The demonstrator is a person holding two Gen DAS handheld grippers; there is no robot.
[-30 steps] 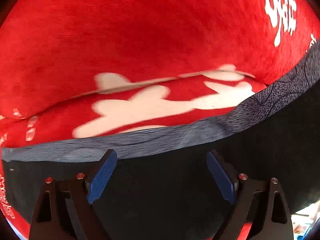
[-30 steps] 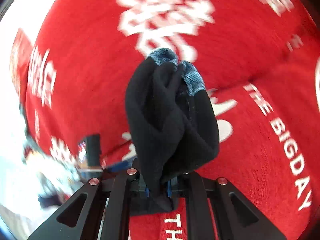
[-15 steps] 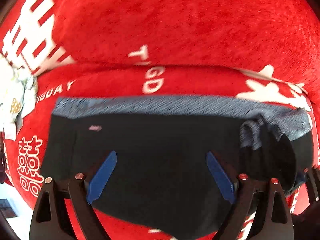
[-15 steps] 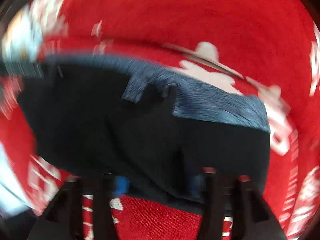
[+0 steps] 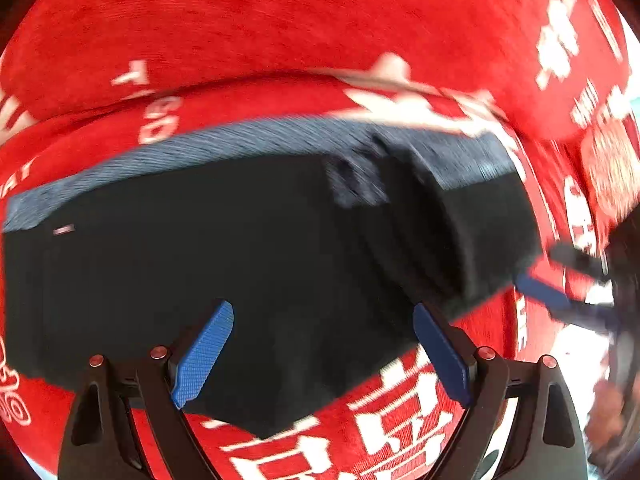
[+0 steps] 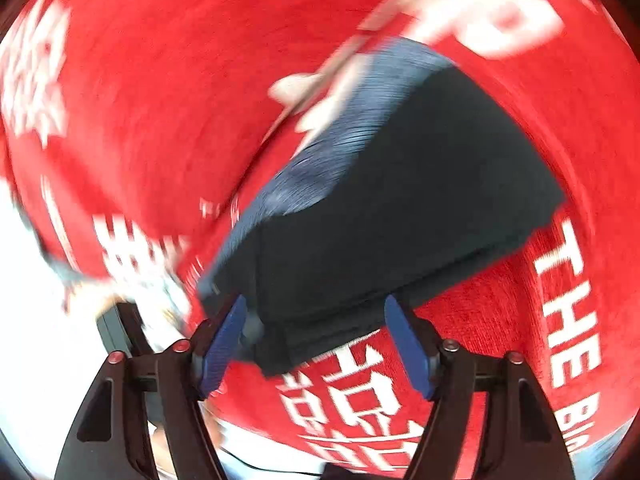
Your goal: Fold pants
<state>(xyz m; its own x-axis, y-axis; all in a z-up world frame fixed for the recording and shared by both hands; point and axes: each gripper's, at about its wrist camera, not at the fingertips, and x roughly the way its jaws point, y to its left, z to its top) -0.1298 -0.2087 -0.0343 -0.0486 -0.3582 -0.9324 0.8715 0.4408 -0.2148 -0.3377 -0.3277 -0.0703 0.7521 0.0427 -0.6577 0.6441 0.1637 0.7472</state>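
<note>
Pants (image 5: 240,264) lie folded into a compact dark stack on the red printed cloth (image 5: 280,32); your left tool (image 5: 320,352) hovers spread and empty, your right tool (image 6: 316,340) has just released them. Little seems left.

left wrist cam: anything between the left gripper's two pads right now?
Only the pants, seen in the left wrist view: their black cloth lies flat on the red cloth beyond the open left gripper. Neither pad presses on them.
</note>
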